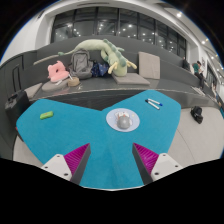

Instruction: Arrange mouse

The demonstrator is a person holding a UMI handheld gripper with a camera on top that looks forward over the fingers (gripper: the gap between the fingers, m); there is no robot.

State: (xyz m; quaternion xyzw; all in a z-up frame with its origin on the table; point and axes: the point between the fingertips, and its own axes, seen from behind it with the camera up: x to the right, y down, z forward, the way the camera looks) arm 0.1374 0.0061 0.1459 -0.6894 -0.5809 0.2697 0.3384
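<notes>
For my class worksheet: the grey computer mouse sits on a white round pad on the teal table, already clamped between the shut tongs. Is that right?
Not quite. In the gripper view the grey computer mouse does sit on the white round pad on the teal table, but it lies beyond the open tongs, not clamped.

The teal table is looking smooth and matt; the grey mouse is showing plastic; the green plush toy and pink plush toy are looking soft cloth.

pink plush, green plush lizard, blue pen
</notes>
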